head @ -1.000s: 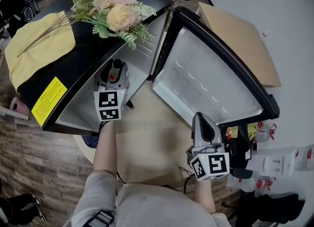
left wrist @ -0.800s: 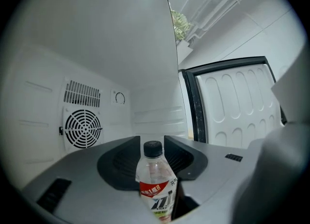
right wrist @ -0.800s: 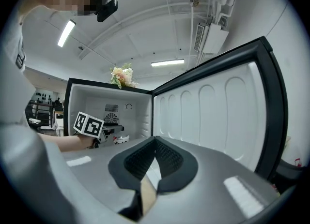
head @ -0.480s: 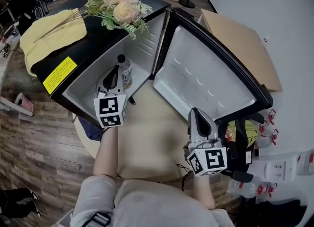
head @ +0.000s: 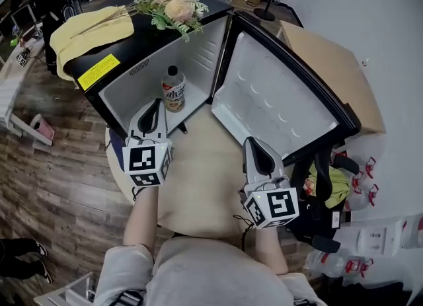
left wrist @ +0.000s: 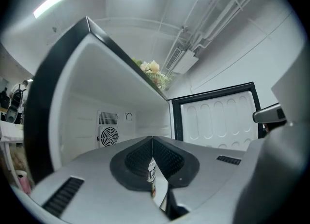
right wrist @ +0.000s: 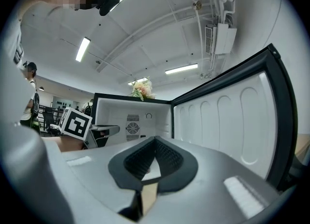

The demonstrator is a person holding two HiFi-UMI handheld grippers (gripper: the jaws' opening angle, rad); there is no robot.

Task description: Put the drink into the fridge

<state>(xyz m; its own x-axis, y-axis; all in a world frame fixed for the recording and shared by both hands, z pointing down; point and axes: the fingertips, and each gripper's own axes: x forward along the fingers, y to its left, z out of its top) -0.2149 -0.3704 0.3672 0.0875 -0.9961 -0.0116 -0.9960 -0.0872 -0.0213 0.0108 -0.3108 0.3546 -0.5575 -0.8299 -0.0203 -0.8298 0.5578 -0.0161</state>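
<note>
Head view tells me the placing step looks done: the drink (head: 174,89) stands upright on the fridge (head: 135,86) floor, apart from both side walls. My left gripper (head: 155,105) hangs just outside the opening, jaws clenched together on nothing. The right gripper (head: 255,147), likewise pinched shut and empty, sits below the open door (head: 277,100). I judge that only swinging that door closed is left. There's free room along its inner face, but I'd keep the left gripper off the fridge rim
</note>
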